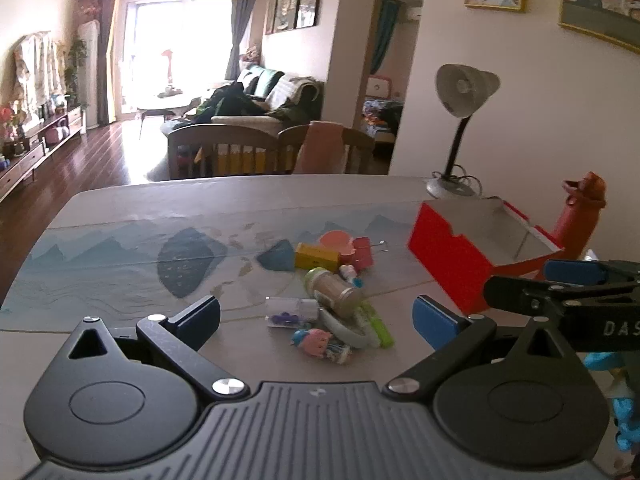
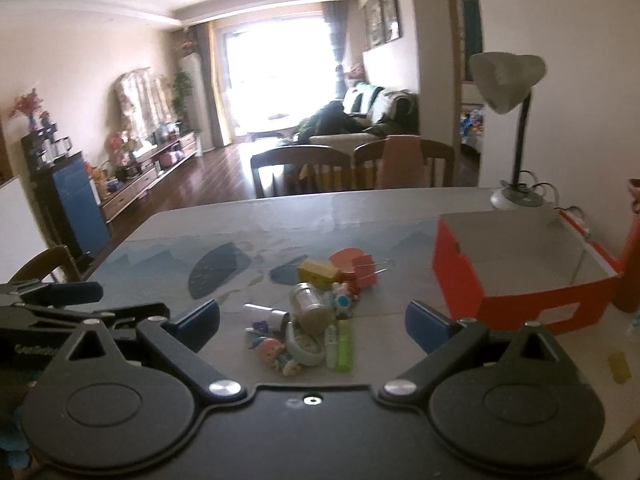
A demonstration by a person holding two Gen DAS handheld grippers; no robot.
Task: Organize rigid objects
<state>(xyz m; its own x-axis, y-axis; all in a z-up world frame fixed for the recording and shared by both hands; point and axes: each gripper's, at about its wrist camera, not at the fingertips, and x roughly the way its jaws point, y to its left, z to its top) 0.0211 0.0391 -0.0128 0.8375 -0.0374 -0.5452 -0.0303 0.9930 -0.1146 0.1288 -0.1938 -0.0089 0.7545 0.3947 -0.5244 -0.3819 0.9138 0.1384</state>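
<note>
A heap of small rigid things lies mid-table: a yellow block (image 1: pixel 317 257), a red binder clip (image 1: pixel 362 254), a metal-lidded jar (image 1: pixel 334 290) on its side, a clear tube (image 1: pixel 294 307), a white ring (image 1: pixel 348 330), a green marker (image 1: pixel 378 324) and a small pink doll (image 1: pixel 316 341). The same jar (image 2: pixel 310 307), yellow block (image 2: pixel 318 271) and doll (image 2: pixel 272 350) show in the right wrist view. An open red cardboard box (image 2: pixel 516 272) stands to the right of the heap. My left gripper (image 1: pixel 316 318) and right gripper (image 2: pixel 312 320) both hover open, short of the heap, holding nothing.
A grey desk lamp (image 1: pixel 460 92) stands at the table's far right corner, beside an orange-red bottle (image 1: pixel 580 216). A small yellow piece (image 2: pixel 618 366) lies near the right edge. Two wooden chairs (image 2: pixel 300 172) sit behind the far edge. A patterned mat (image 1: pixel 120 264) covers the table.
</note>
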